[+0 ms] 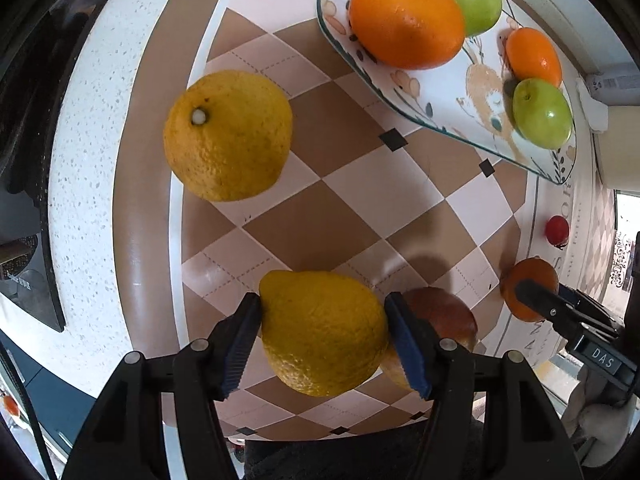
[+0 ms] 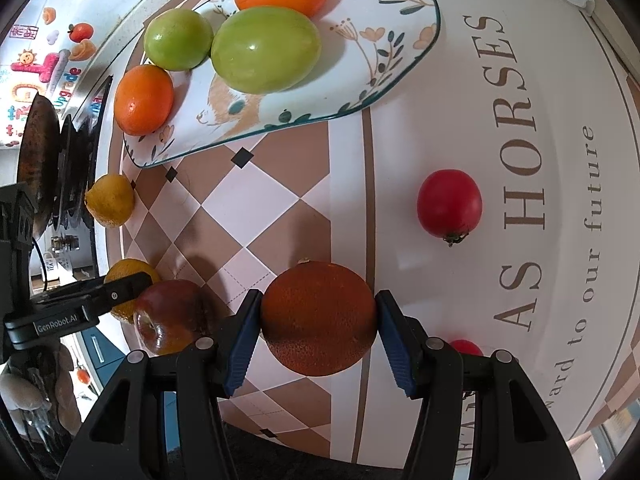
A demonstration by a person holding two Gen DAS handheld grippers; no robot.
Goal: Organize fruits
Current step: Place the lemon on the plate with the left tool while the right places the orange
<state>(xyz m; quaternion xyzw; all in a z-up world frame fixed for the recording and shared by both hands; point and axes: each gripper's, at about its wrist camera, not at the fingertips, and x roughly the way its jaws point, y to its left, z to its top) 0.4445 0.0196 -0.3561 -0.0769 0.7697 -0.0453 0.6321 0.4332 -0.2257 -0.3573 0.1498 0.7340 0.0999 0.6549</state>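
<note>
The left gripper (image 1: 322, 338) is pinching a lemon (image 1: 322, 332) between its pads; the right gripper (image 2: 318, 330) is likewise clamping a dark orange (image 2: 319, 318).

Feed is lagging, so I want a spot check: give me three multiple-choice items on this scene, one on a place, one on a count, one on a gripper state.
1. Where is the red tomato?
A on the plate
B on the cloth beside the lettering
C in a gripper

2. How many green fruits lie on the plate?
A two
B one
C four

3. What sits between the left gripper pads?
A nothing
B an apple
C a yellow lemon

B: it lies off the plate by the printed words.
A: two green ones show there.
C: the lemon fills the gap.
</note>
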